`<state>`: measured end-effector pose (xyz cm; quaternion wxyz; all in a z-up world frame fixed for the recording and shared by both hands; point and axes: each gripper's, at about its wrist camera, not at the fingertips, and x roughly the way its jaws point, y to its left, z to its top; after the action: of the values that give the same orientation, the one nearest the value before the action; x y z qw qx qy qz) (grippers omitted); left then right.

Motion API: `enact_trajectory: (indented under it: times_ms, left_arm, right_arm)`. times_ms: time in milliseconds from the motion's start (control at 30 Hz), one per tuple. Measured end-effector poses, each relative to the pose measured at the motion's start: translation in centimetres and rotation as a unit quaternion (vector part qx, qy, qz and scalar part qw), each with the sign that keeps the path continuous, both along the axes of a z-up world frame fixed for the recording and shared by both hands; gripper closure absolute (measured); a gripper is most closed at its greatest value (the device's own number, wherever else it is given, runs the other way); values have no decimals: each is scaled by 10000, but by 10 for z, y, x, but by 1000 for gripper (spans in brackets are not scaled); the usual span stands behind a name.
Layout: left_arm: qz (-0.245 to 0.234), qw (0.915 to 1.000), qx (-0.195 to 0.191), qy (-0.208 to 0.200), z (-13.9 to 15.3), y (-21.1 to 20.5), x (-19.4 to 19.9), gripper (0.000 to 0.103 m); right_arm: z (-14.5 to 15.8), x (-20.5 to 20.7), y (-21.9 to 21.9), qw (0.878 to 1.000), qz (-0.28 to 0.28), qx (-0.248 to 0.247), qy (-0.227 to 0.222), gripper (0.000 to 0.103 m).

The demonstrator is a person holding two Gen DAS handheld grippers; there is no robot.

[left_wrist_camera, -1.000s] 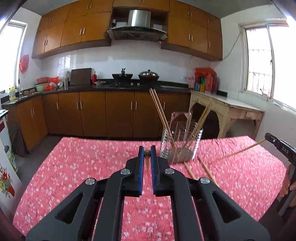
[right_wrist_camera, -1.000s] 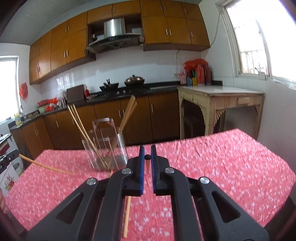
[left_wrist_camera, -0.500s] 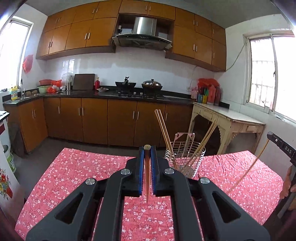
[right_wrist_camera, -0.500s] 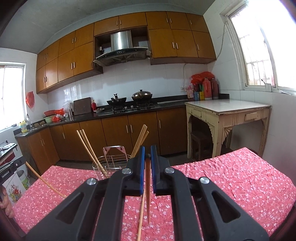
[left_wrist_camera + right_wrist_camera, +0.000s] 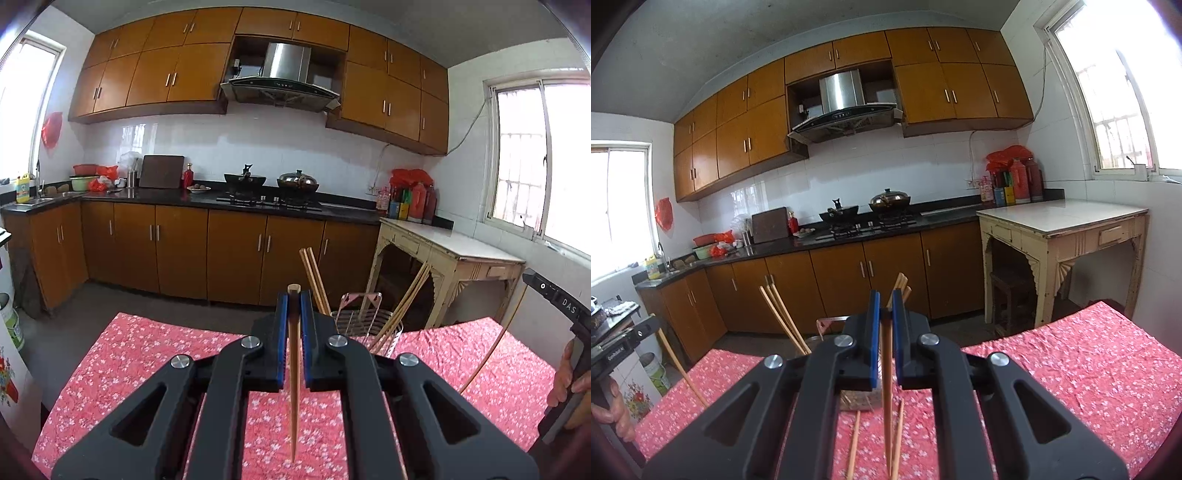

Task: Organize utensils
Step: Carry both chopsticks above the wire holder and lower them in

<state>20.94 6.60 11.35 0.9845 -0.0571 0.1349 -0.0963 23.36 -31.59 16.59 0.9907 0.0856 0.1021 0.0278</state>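
Fingers of my left gripper (image 5: pixel 294 308), left wrist view: closed on one wooden chopstick (image 5: pixel 294 387), which hangs point-down between the blue pads above the red floral worktop (image 5: pixel 140 354). Beyond them stands the wire utensil holder (image 5: pixel 364 321) on the worktop, with chopsticks leaning out of it to both sides. At the right edge, my right hand (image 5: pixel 570 373) grips the other handle, and a second chopstick (image 5: pixel 495 350) slants below it. Right wrist view: fingers of my right gripper (image 5: pixel 885 308) are likewise closed on a chopstick (image 5: pixel 886 398) held point-down over the worktop (image 5: pixel 1071 362). Two loose chopsticks (image 5: pixel 854 443) lie on the cloth beneath. The holder is mostly hidden behind the fingers; its leaning chopsticks (image 5: pixel 783 317) show at left.
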Motion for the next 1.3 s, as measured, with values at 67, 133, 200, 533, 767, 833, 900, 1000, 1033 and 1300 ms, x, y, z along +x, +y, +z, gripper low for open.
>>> enact_trajectory:
  times_ms: [67,133,200,533,767,833,900,1000,1033,1300]
  left_arm:
    - [-18,10000,-7,-39,11,-4,7,96]
    - [-61,9999,-26,-132,26,-11,15,96]
    - [-113,9997,-69,-209,39,-16,21,96]
    - [-279,9981,56,-543,94,-73,76,96]
    - [-280,9982,182,-496,91,-103,119,96]
    - [-223,9987,212,-411,82,-105,130,96]
    - [-199,9991,196,-306,70,-106,140,96]
    - [-167,9995,225,-120,53,-107,152,96]
    - [-161,9996,216,-46,48,-107,155,96]
    - [30,9993,298,214,38,-103,163,96]
  right_arm:
    - [10,6,1,9999,46,90,-83,95]
    - [26,12,2,9995,75,165,-246,95]
    - [43,20,4,9989,79,203,-423,95]
    - [89,96,23,9968,34,100,-797,95]
    - [69,159,29,9984,67,200,-522,95]
    - [60,171,31,9990,115,216,-386,95]
    - [46,184,33,9994,183,208,-202,95]
    - [26,194,34,9994,269,201,47,95]
    - [21,197,34,9993,294,204,125,95]
    - [-3,207,35,9984,182,70,525,85]
